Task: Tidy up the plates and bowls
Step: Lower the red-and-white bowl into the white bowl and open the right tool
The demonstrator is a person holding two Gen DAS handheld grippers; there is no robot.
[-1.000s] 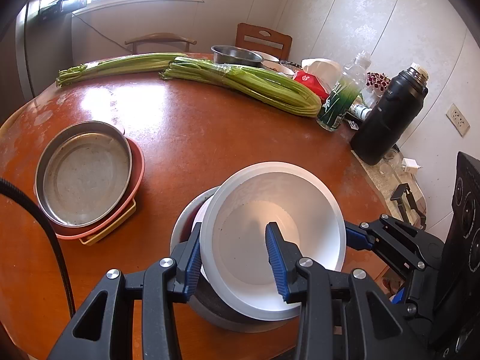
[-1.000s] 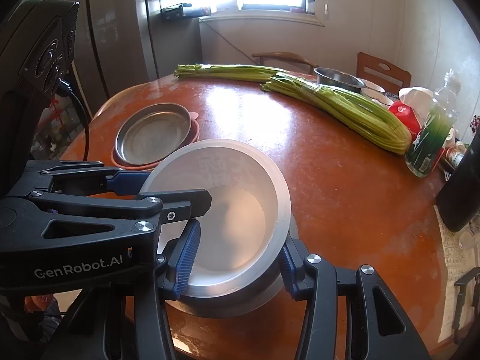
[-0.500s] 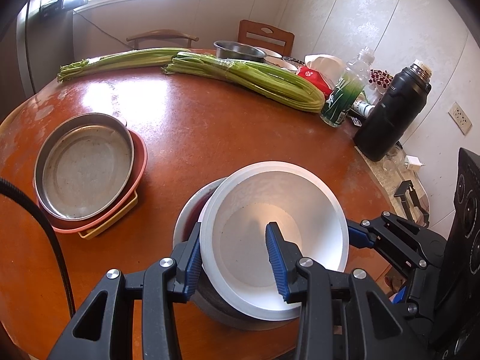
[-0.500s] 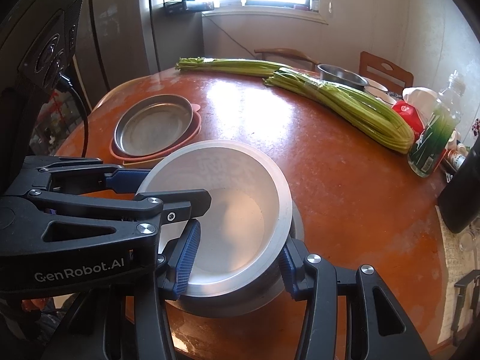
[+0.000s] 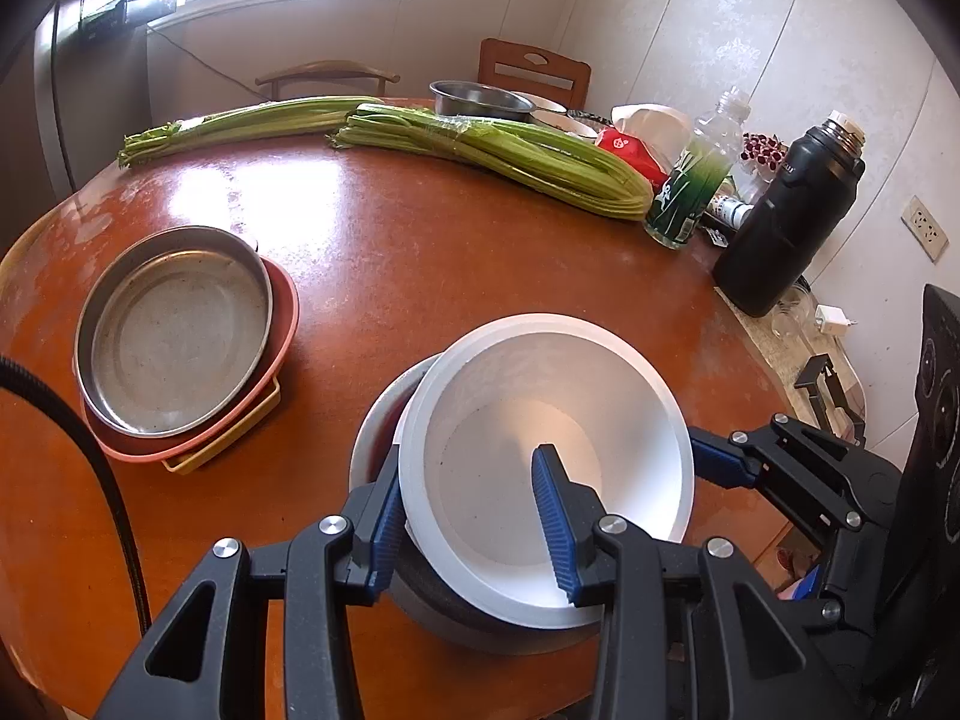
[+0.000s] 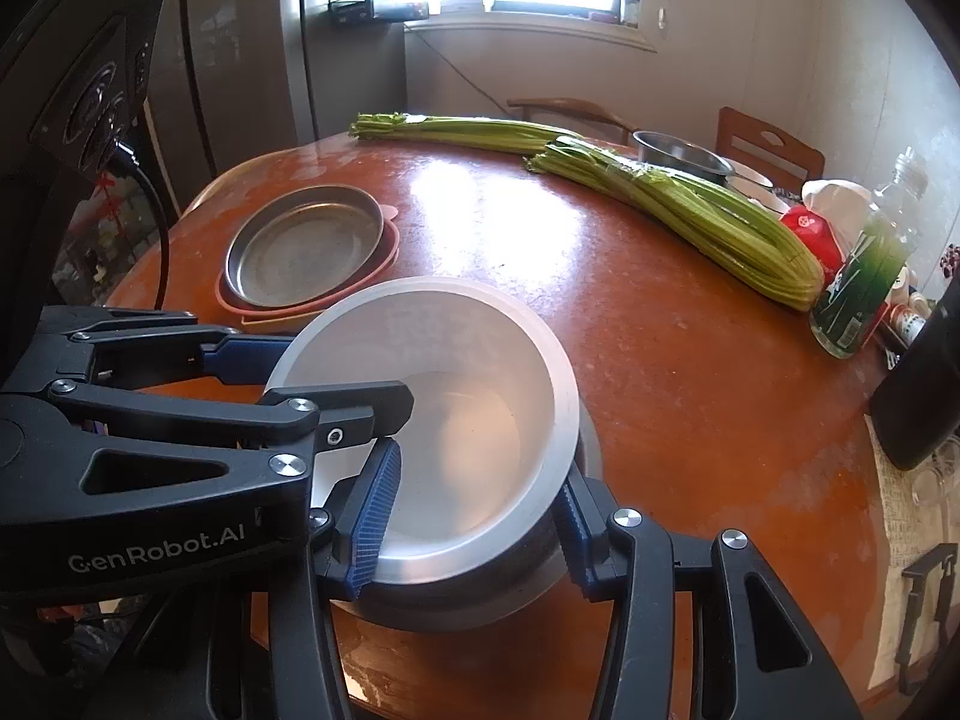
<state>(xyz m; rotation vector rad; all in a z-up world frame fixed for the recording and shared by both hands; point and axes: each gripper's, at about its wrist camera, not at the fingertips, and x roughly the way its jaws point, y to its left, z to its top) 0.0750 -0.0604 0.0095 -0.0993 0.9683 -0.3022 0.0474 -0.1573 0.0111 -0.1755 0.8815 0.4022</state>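
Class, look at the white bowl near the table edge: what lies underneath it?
The white bowl sits nested in a metal bowl, whose rim and outer wall show. Its inside is mostly covered; a dark reddish patch shows beside the rim.

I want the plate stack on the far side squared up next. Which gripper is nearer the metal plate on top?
Left. The left gripper pinches the white bowl rim on the side toward the metal plate; the right gripper grips the opposite side, farther off.

Left gripper (image 5: 468,516) angled downward, jaws clamped, right gripper (image 6: 474,510) likewise
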